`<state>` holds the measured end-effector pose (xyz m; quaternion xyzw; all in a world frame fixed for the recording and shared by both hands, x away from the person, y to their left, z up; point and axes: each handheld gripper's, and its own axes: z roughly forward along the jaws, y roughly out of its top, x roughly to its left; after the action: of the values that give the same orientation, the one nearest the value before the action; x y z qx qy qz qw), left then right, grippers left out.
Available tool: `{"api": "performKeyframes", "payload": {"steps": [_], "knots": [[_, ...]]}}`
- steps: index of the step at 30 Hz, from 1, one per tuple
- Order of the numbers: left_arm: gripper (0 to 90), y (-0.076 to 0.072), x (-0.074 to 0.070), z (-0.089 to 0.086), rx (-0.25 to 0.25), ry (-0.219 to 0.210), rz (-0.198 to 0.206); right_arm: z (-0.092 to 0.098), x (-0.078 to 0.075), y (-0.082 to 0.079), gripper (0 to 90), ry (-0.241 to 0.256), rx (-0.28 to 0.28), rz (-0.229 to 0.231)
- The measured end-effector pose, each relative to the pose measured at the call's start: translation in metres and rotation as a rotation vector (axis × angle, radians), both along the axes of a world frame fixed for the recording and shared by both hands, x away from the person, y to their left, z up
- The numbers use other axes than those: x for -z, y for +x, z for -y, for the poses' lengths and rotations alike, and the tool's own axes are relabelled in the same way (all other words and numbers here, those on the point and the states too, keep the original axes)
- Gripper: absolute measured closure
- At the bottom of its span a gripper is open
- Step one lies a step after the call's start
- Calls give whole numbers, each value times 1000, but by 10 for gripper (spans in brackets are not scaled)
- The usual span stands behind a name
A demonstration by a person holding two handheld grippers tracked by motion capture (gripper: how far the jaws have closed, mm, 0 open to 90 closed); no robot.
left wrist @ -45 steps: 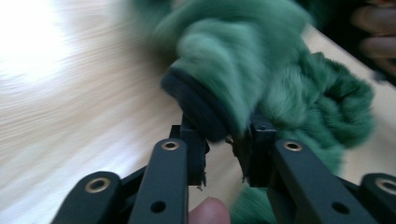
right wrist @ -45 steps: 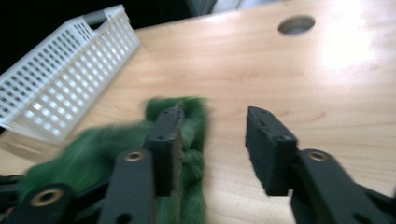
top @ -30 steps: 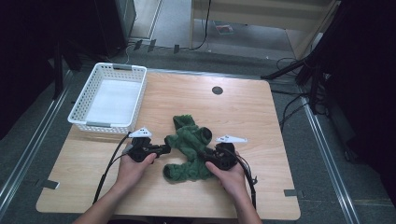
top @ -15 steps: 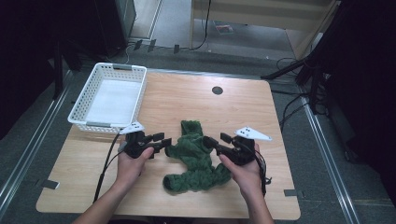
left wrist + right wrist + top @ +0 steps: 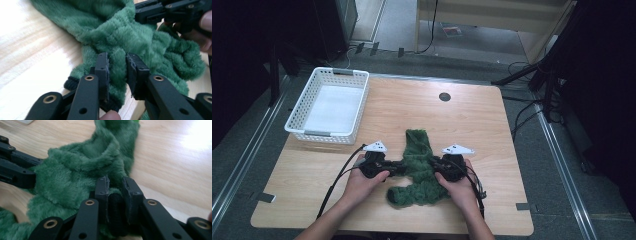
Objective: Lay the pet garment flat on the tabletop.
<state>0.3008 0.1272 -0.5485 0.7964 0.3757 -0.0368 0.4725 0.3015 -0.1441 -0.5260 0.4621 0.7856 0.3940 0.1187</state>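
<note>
A fuzzy green cloth (image 5: 418, 165) lies bunched on the wooden table (image 5: 482, 130) near its front edge. My left gripper (image 5: 401, 167) comes at it from the left and is shut on a fold of the green cloth (image 5: 117, 50) with a dark cuff. From the right, my right gripper (image 5: 433, 164) is shut on another edge of the green cloth (image 5: 82, 172), a dark hem pinched between its jaws. In the left gripper view the right gripper (image 5: 160, 11) shows at the top right. The left gripper (image 5: 15, 170) shows at the left of the right gripper view.
A white plastic basket (image 5: 330, 106) stands at the table's back left. A dark round hole (image 5: 444, 96) sits in the tabletop near the far edge. Cables trail from both grippers toward the front edge. Dark furniture and cables surround the table.
Both grippers have closed in toward each other on the cloth; the right hand moved left from its wider position. The cloth is bunched narrower between them.
</note>
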Motion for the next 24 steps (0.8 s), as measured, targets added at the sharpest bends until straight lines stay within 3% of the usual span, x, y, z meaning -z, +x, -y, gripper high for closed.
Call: {"api": "performKeyframes", "payload": {"steps": [2,5,7,11,12,14,16,17,19,21,24], "knots": [[694,-2,2,1,-3,-13,29,3,-6,0,677,11,14,12],[726,-2,3,0,-19,-31,39,3,-27,5,587,44,45,74],[748,-2,4,-3,-36,-44,40,-8,-52,14,534,62,55,136],[777,-5,4,1,-31,-16,62,-28,-67,30,494,37,35,172],[779,-6,4,2,-33,-7,67,-34,-67,35,480,28,31,162],[782,-8,5,3,-25,18,83,-48,-61,46,461,-10,-3,98],[783,-9,5,4,-27,25,87,-62,-45,56,465,-121,-2,69],[783,-9,5,4,-27,24,86,-64,-38,60,463,-160,-9,55],[785,-8,5,4,-32,22,80,-65,-23,67,456,-217,-17,-12],[791,-8,5,3,-38,17,71,-58,-13,70,478,-227,-6,-60],[799,-7,5,3,-38,24,67,-41,-9,68,626,-186,20,-58]]}}
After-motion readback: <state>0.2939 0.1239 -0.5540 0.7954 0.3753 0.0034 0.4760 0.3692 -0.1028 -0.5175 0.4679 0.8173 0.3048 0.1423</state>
